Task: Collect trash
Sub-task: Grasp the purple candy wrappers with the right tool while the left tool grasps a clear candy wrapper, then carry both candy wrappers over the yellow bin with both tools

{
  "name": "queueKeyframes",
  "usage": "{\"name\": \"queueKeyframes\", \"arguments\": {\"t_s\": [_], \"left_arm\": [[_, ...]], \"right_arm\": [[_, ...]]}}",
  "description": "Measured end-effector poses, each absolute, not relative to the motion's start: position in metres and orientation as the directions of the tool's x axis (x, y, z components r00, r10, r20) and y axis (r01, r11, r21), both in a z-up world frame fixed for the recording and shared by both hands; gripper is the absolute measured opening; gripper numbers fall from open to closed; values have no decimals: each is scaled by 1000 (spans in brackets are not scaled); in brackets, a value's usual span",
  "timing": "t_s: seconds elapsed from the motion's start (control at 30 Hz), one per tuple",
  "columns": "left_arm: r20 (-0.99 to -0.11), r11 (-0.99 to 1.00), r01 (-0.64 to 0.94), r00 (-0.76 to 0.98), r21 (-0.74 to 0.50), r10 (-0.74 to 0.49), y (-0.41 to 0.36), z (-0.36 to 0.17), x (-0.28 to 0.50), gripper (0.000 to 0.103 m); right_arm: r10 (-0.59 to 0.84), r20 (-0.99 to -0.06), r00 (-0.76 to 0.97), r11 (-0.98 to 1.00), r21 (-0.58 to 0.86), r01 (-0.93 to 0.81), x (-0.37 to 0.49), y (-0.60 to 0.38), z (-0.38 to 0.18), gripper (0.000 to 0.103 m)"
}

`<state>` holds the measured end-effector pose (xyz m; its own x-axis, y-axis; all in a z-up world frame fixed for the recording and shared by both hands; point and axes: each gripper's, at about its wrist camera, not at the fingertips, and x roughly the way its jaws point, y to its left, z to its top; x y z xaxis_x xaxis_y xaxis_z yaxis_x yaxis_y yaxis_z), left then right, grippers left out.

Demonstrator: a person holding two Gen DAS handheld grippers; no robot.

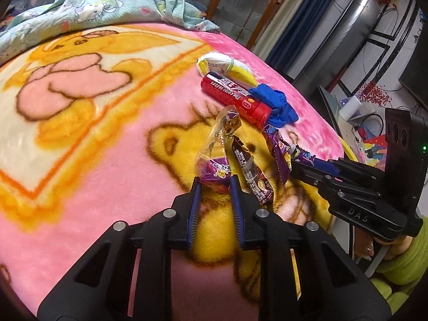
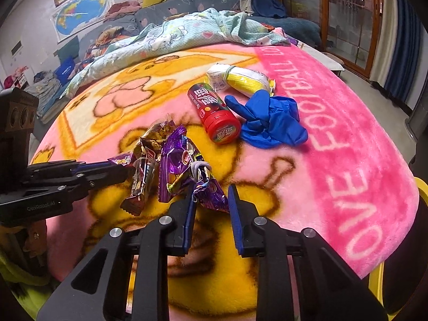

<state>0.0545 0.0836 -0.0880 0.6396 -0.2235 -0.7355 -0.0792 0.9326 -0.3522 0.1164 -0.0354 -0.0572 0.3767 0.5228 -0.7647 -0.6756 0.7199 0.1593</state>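
Left wrist view shows the left gripper (image 1: 214, 184) with fingers clamped on a clear-and-purple wrapper (image 1: 218, 157) rising away from them, while the right gripper (image 2: 211, 196) pinches the purple wrapper (image 2: 211, 192) beside it on the pink blanket (image 2: 347, 147).

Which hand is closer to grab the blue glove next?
Right. The blue glove lies ahead of the right hand-held gripper, on its side. From the left hand-held gripper, the red tube lies in between. But right grips a purple wrapper, left a clear wrapper; likely drop those first.
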Motion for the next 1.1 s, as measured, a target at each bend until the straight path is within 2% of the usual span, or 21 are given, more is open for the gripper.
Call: {"name": "queueKeyframes", "arguments": {"t_s": [0.3, 0.73, 0.87, 1.1], "left_arm": [[-724, 932, -72, 652, -355, -225, 83, -85, 53, 12], [-684, 944, -86, 710, -319, -166, 88, -67, 49, 12], [-670, 950, -88, 729, -299, -144, 87, -59, 48, 12], [-638, 961, -75, 761, -265, -116, 79, -44, 47, 12]], "right_arm": [[523, -765, 377, 722, 162, -673, 116, -37, -57, 22], [527, -756, 388, 736, 177, -653, 119, -46, -49, 20], [530, -747, 402, 741, 178, -647, 120, -50, -44, 14], [538, -724, 432, 755, 186, -628, 125, -63, -33, 13]]}}
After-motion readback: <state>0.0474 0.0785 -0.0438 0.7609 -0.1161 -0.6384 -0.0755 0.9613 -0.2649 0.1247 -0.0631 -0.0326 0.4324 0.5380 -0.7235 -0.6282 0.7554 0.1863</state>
